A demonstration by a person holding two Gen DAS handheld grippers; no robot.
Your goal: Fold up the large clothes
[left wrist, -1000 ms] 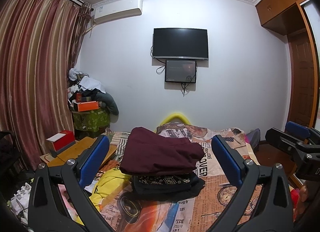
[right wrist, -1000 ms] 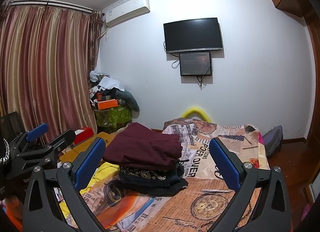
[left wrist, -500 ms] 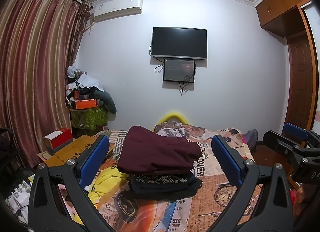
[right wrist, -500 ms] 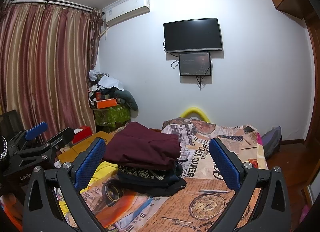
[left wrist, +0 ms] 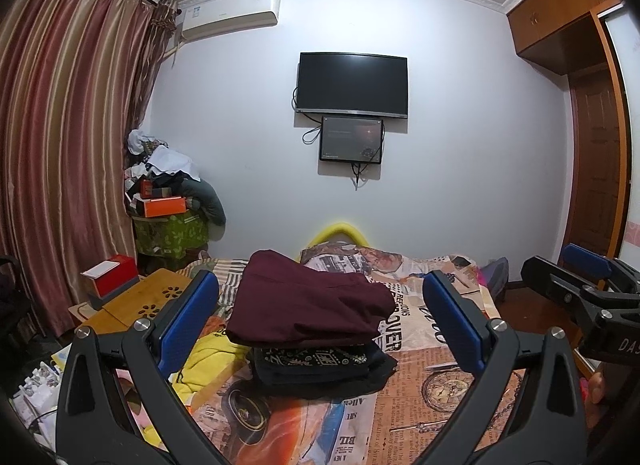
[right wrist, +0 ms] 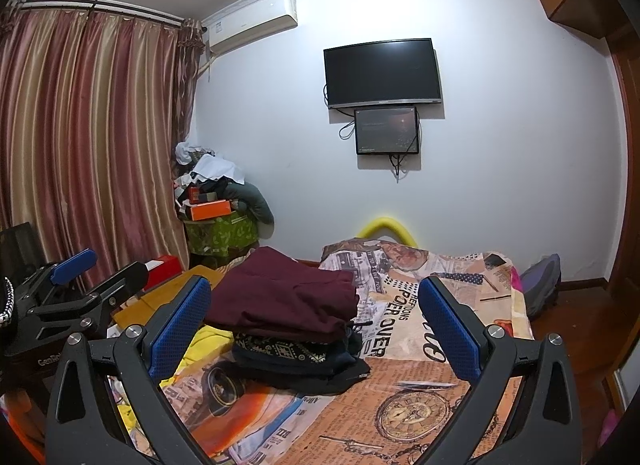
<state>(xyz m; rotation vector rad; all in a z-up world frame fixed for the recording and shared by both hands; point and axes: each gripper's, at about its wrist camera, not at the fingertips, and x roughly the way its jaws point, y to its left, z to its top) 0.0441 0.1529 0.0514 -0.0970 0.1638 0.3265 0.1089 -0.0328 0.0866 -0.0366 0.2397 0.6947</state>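
From the left wrist camera, the left gripper (left wrist: pixel 320 321) is spread wide and holds nothing, raised above a bed with a newspaper-print cover (left wrist: pixel 432 397). A folded maroon garment (left wrist: pixel 308 305) tops a stack of dark folded clothes (left wrist: pixel 320 365) in the middle of the bed. The right gripper (left wrist: pixel 576 277) appears at the right edge.

From the right wrist camera, the right gripper (right wrist: pixel 314 323) is also wide apart and empty. The maroon garment (right wrist: pixel 280 299) sits on the stack, left of centre. The left gripper (right wrist: pixel 92 277) shows at the left edge.

Left tongs (left wrist: pixel 320 321) spread wide, empty, above bed (left wrist: pixel 420 405); folded maroon garment (left wrist: pixel 308 301) tops stack.
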